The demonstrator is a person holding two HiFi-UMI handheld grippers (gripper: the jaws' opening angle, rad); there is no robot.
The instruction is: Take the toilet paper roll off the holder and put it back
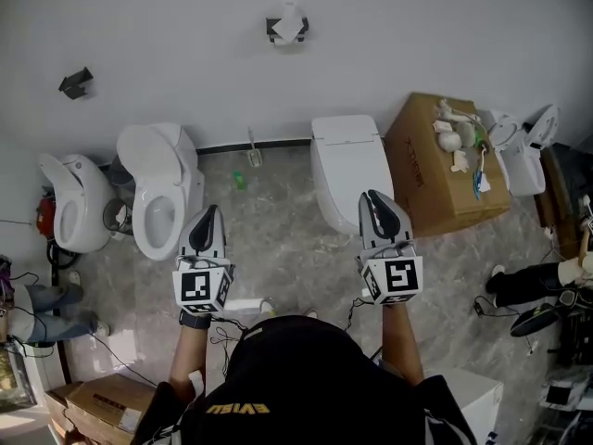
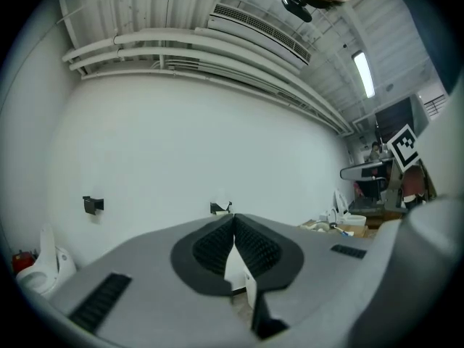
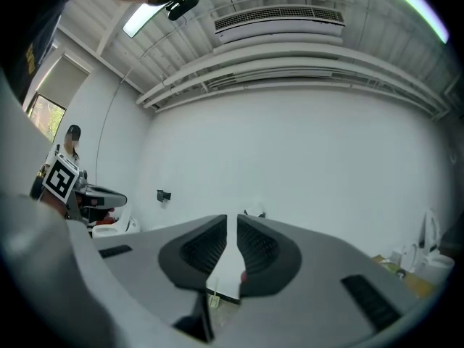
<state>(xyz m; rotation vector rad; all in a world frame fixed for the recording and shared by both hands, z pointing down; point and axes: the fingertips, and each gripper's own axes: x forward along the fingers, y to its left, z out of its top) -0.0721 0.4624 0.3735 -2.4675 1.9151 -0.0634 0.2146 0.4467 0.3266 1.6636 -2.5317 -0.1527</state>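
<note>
Toilet paper roll point(image 1: 289, 26) sitting on the holder point(image 1: 274, 31) on the wall, untouched. Left gripper point(image 1: 214, 211) and right gripper point(image 1: 372, 197) level, well short of the holder, fingers pressed together on nothing. Best to step nearer to the holder, spread the right fingers before arriving, then close softly, to not crush the roll.

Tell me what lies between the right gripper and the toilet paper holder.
Head view: a closed white toilet stands between the right gripper and the holder; beyond it, bare wall.
</note>
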